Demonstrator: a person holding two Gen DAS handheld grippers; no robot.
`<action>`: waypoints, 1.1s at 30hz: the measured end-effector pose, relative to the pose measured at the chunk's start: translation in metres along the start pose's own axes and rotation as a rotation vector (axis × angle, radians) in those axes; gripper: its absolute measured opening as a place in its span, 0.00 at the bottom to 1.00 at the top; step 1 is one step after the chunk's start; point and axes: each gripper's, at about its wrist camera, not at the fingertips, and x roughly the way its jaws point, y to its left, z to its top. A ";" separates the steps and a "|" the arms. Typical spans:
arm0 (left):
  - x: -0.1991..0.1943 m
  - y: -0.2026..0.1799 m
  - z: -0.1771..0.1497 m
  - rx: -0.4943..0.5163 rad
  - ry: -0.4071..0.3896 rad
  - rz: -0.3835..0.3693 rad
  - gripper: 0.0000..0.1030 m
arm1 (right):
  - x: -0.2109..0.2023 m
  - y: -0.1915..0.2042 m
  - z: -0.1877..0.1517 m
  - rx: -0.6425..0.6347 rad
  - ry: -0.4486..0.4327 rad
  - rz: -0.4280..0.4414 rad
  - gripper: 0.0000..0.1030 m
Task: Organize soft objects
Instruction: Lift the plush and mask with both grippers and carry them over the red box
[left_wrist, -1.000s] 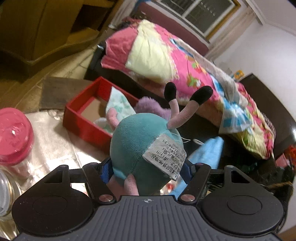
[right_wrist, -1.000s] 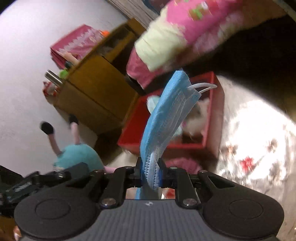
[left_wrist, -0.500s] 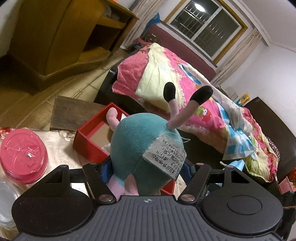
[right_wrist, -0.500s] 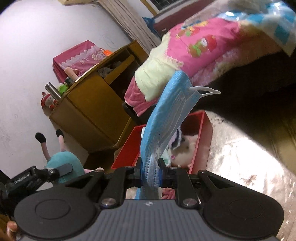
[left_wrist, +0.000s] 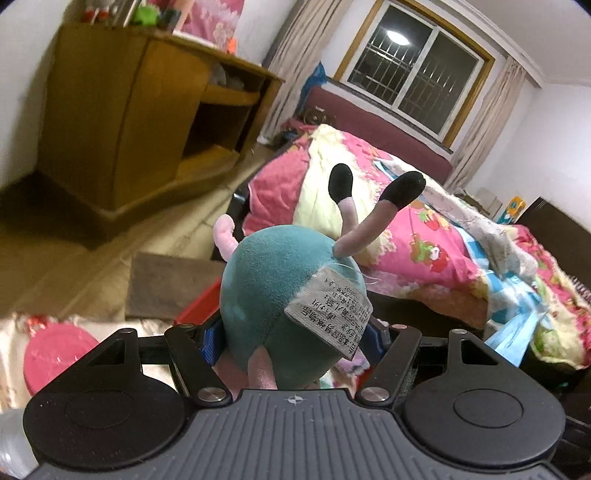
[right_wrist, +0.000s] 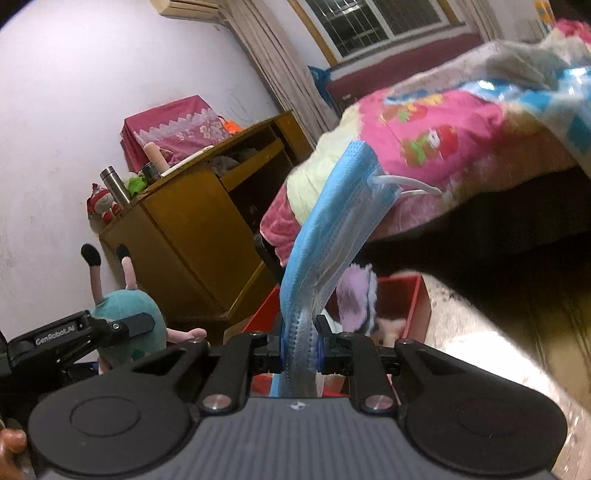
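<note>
My left gripper (left_wrist: 291, 341) is shut on a teal plush toy (left_wrist: 280, 295) with pink limbs, black-tipped legs and a grey label, held up in the air. The toy also shows at the left of the right wrist view (right_wrist: 125, 314). My right gripper (right_wrist: 300, 352) is shut on a blue face mask (right_wrist: 332, 236) that stands up from the jaws, its white ear loops to the right. A red box (right_wrist: 417, 306) holding a purple plush (right_wrist: 356, 295) and other soft things lies just beyond the right gripper; its edge shows behind the toy in the left wrist view (left_wrist: 199, 308).
A pink-lidded jar (left_wrist: 55, 354) stands at the left on the shiny tablecloth (right_wrist: 480, 354). A wooden cabinet (left_wrist: 122, 122) is by the wall. A bed with a pink quilt (left_wrist: 424, 236) lies beyond the table. A brown mat (left_wrist: 166, 284) is on the floor.
Both grippers have lifted and tilted up, so the red box and the table have dropped low in both views. Both holds are unchanged.
</note>
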 end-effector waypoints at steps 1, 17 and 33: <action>0.000 -0.003 0.000 0.010 -0.009 0.015 0.67 | 0.001 0.003 0.001 -0.012 -0.005 -0.002 0.00; 0.016 -0.027 0.009 0.122 -0.105 0.129 0.67 | 0.015 0.018 0.011 -0.134 -0.086 -0.057 0.00; 0.038 -0.041 0.011 0.203 -0.138 0.201 0.67 | 0.041 0.031 0.018 -0.242 -0.116 -0.081 0.00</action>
